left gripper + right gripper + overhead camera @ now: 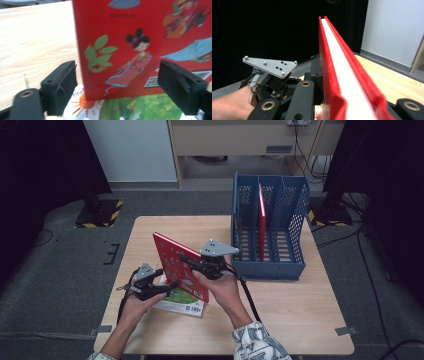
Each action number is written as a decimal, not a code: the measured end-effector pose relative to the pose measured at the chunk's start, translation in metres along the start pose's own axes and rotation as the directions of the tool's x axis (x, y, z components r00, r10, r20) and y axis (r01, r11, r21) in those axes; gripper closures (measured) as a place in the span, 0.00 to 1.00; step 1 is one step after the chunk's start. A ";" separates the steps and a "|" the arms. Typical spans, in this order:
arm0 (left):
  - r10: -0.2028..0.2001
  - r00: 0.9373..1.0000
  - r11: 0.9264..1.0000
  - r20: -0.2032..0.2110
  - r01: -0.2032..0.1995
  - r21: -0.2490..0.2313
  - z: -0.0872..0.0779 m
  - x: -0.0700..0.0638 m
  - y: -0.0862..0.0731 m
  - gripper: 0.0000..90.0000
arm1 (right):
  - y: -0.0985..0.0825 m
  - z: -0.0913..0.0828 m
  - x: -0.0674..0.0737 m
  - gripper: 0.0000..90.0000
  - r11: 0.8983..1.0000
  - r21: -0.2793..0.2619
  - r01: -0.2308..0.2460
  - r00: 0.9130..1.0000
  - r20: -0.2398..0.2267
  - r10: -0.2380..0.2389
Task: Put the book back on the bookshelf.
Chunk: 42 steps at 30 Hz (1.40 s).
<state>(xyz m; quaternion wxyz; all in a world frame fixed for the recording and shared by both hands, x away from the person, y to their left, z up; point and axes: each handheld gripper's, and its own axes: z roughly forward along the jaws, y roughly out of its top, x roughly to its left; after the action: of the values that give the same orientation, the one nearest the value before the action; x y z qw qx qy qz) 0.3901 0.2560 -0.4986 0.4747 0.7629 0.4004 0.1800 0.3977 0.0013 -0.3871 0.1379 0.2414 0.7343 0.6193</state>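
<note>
Red hardback book (pixel 180 265) stands tilted on its lower edge just in front and to the left of the blue file rack (pixel 268 265), and the right gripper (pixel 200 266) is clenched on its edge, the jaws pinching the covers as the right gripper view shows; the left gripper (pixel 162 287) sits released at the book's lower corner, its jaws spread wide with the cover in front of them and not pressed. To do this well, I'd judge the right hand should keep the book upright, carry it over the rack's front wall and line the spine up with an open slot before lowering, while the left stays clear. Counting: two red books, one held and one (pixel 261 222) already standing in the rack; one green picture book (pixel 182 301) lying flat under the held one; one rack with three compartments; one wooden table (pixel 295 315); two grippers
</note>
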 end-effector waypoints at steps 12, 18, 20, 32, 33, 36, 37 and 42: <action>0.022 0.999 0.999 -0.049 -0.020 0.040 -0.007 0.011 -0.007 0.11 | 0.000 -0.010 -0.006 0.88 0.999 -0.011 -0.038 0.999 0.031 0.039; 0.011 0.997 0.999 -0.072 -0.007 0.054 -0.011 0.017 -0.010 0.11 | 0.003 -0.019 -0.009 0.88 0.999 -0.013 -0.035 0.998 0.060 0.036; 0.007 0.997 0.998 -0.074 -0.002 0.059 -0.012 0.019 -0.011 0.11 | 0.004 -0.022 -0.011 0.89 0.999 -0.014 -0.038 0.997 0.066 0.039; 0.037 0.995 0.993 -0.098 -0.026 0.119 -0.010 0.023 -0.019 0.10 | 0.006 -0.034 -0.016 0.89 0.999 -0.022 -0.041 0.994 0.099 0.043; 0.039 0.994 0.992 -0.098 -0.027 0.126 -0.010 0.024 -0.020 0.10 | 0.006 -0.036 -0.017 0.89 0.999 -0.022 -0.041 0.994 0.100 0.043; 0.056 0.993 0.988 -0.099 -0.041 0.148 -0.011 0.025 -0.022 0.09 | 0.006 -0.041 -0.017 0.89 0.999 -0.029 -0.044 0.993 0.106 0.047; 0.049 0.994 0.989 -0.098 -0.035 0.142 -0.012 0.025 -0.023 0.09 | 0.006 -0.043 -0.018 0.89 0.999 -0.031 -0.045 0.993 0.111 0.048; 0.055 0.995 0.987 -0.079 -0.042 0.152 -0.017 0.029 -0.025 0.10 | 0.006 -0.053 -0.019 0.88 0.999 -0.030 -0.039 0.990 0.131 0.043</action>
<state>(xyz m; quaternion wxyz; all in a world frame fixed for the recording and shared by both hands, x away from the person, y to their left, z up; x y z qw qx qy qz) 0.3855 0.2942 -0.5152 0.3943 0.7979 0.4134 0.1922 0.3883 -0.0525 -0.3729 0.1765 0.2949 0.7099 0.6147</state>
